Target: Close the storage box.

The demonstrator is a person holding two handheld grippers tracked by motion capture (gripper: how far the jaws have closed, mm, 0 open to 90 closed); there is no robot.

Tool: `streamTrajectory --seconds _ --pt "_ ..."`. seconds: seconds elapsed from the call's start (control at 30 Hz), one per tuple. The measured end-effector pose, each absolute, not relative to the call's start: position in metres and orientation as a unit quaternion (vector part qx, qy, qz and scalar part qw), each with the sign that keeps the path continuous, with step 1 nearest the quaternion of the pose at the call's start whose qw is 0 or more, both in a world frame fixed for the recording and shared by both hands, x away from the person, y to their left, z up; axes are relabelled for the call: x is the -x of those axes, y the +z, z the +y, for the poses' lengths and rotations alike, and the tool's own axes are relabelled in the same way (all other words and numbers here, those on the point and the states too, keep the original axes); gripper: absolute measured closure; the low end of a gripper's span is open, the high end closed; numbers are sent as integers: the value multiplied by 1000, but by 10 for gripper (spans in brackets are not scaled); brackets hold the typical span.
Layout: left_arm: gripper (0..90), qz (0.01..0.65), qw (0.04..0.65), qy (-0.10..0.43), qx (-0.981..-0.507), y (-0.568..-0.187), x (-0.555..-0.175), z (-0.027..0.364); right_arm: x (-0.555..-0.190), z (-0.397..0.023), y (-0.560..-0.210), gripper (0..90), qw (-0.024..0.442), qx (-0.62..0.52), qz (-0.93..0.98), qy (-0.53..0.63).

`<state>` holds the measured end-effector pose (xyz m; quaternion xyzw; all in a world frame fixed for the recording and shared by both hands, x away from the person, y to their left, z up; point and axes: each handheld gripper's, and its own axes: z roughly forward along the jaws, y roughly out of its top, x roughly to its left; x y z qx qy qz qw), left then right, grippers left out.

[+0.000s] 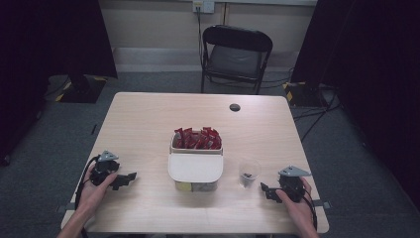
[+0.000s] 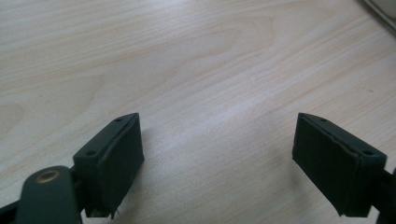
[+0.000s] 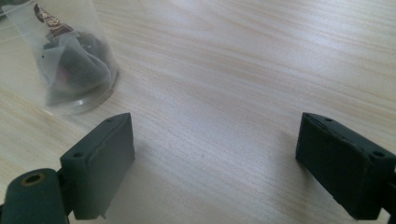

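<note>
A pale wooden worktop (image 1: 148,129) carried everything, with a black folding chair (image 1: 236,54) beyond its far edge. At its middle sat a white container (image 1: 196,166), red packets (image 1: 197,138) filling its far compartment and a lid covering the near part. A clear plastic cup (image 1: 248,172) holding dark wrappers stood just right of it. The left claw (image 1: 128,177) and right claw (image 1: 264,188) rested near the front corners, both spread wide and empty.

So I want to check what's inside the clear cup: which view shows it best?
The right gripper view: the clear cup sits close, with dark wrappers visible inside. The high view shows it small, its contents a dark speck.
</note>
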<state>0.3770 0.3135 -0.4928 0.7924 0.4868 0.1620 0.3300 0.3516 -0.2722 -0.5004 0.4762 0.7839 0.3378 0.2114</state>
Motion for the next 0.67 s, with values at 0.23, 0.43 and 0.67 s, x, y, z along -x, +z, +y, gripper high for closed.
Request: streamTrajectory --seconds 0.23,0.43,0.67 --pt "134 485 338 201 -781 -500 -370 308 -352 -272 -500 110 211 -476 784 338" --pt "96 485 347 206 -776 -503 -370 306 -352 -272 -500 109 211 -476 784 338" --pt "73 481 343 204 -781 -503 -371 307 -351 -272 -500 108 213 -477 783 337"
